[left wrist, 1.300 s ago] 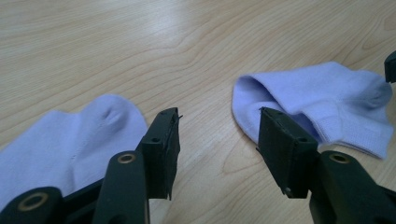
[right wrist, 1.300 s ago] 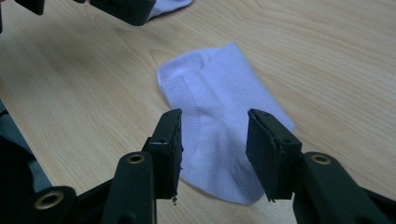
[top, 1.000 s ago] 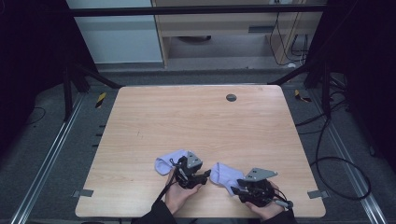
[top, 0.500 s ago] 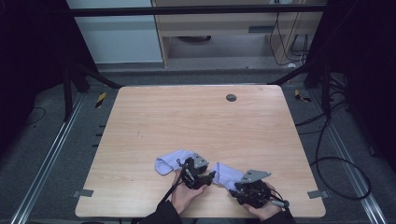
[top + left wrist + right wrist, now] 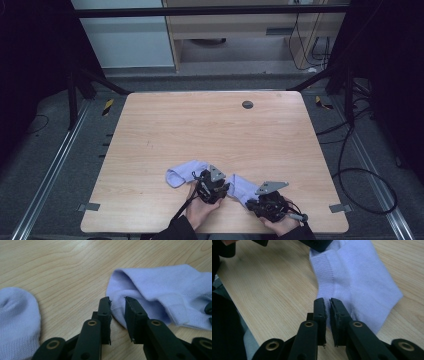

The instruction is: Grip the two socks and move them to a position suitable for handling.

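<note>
Both grippers have just been closing on the nearer of two pale lilac socks, the one that lies near the front edge of the worktop (image 5: 150, 130) between the two hands. The left gripper (image 5: 117, 302) has its jaws narrowed around the sock (image 5: 160, 287) at the edge of its open cuff, a fold of fabric between them, though a slim gap remains and I cannot tell if the pads press yet. The right gripper (image 5: 327, 305) has its jaws nearly together at the sock's opposite edge, apparently pinching a thin bit of fabric there. The second sock (image 5: 182, 172) lies just to the left, apart from the jaws. With both ends gripped, the sock looks ready to be lifted or spread out.
</note>
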The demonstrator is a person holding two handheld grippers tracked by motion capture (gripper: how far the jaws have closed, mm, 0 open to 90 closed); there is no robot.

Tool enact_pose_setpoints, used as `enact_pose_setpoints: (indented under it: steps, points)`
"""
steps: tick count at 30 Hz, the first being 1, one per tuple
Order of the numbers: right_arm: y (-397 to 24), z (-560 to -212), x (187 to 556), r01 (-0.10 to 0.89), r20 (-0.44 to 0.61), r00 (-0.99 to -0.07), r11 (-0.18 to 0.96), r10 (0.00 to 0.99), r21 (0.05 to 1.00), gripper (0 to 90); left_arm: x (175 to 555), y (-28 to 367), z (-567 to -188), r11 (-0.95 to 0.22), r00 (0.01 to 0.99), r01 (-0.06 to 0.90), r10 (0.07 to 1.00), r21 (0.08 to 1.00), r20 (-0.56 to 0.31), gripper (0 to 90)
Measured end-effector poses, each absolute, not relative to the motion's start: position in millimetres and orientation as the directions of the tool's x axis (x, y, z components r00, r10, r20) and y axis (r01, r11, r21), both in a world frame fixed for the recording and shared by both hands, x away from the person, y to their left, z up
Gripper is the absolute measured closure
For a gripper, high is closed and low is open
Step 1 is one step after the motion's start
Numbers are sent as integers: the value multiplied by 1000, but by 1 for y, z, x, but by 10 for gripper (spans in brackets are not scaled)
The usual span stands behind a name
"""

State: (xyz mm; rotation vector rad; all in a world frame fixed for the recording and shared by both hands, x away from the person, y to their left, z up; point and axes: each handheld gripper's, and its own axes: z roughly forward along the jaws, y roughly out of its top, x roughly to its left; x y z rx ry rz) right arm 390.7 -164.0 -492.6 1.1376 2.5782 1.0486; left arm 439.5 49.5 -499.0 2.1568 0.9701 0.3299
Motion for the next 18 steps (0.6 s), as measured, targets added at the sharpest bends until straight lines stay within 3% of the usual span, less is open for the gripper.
enact_pose_setpoints:
  steps: [8, 18]
  points:
    - [-167, -486, 390, 595, 175, -700, 429, 693, 680, 858, 440, 47, -498, -448, 683, 547, 727, 707, -68, 866]
    - [-186, -467, 392, 571, 241, -631, 232, 737, 788, 859, 440, 48, -497, -460, 715, 531, 694, 712, -85, 885]
